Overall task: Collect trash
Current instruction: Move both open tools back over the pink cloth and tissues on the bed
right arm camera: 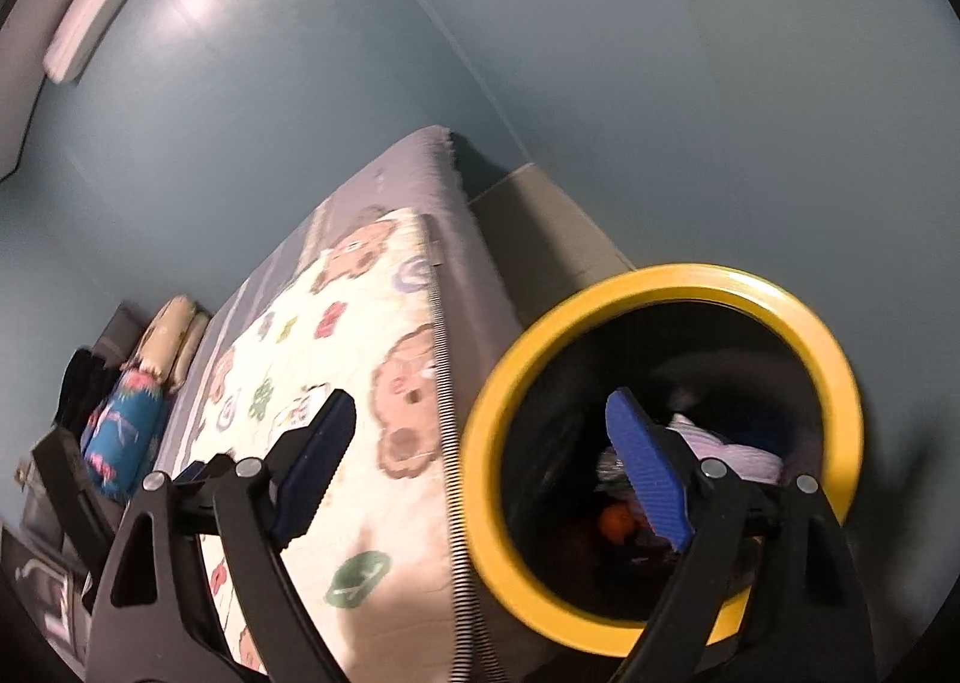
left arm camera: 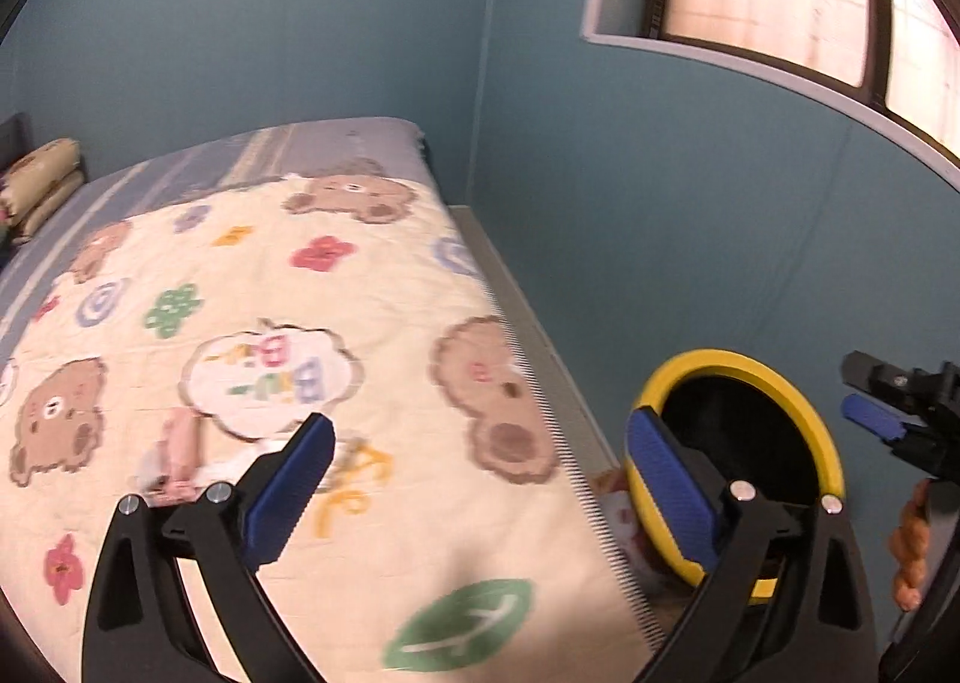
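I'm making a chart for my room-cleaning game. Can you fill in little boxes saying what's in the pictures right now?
place: bedroom with blue walls
bed: bear-print quilt on top
bin: yellow-rimmed black bin beside the bed
in the bin: pale crumpled trash, something orange
on the quilt: blurry pink and white wrapper
left gripper: open, empty
right gripper: open, empty
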Available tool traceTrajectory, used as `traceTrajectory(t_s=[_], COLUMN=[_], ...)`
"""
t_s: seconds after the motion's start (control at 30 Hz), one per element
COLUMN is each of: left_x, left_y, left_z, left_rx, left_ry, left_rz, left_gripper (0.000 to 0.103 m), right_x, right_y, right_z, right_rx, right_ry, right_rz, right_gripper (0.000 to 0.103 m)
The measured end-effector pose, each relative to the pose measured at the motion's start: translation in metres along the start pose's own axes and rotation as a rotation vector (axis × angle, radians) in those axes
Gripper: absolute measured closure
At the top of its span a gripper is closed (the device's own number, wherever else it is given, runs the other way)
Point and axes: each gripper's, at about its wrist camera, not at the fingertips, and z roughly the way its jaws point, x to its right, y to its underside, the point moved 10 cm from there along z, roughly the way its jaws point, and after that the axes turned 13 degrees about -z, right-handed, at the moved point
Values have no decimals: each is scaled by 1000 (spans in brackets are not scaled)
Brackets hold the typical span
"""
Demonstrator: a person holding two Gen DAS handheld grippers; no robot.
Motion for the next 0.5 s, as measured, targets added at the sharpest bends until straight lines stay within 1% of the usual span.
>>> traceTrajectory(t_s=[0.27, 0.43, 0.5], left_x=[-82, -135, -152], left_y=[-25, -34, -36], left_z=[-11, -9, -6], left_rx=[30, 26, 21], left_ry=[-103, -171, -193], left_rz=[-96, -157, -174], left_gripper=[9, 9, 9], right_x=[-80, -123, -137], right_y=[-6, 1, 4], right_z=[15, 33, 43], right_rx=[-20, -58, -74], right_ry=[-72, -107, -106], right_rz=[-163, -247, -281], right_gripper=[16, 16, 16])
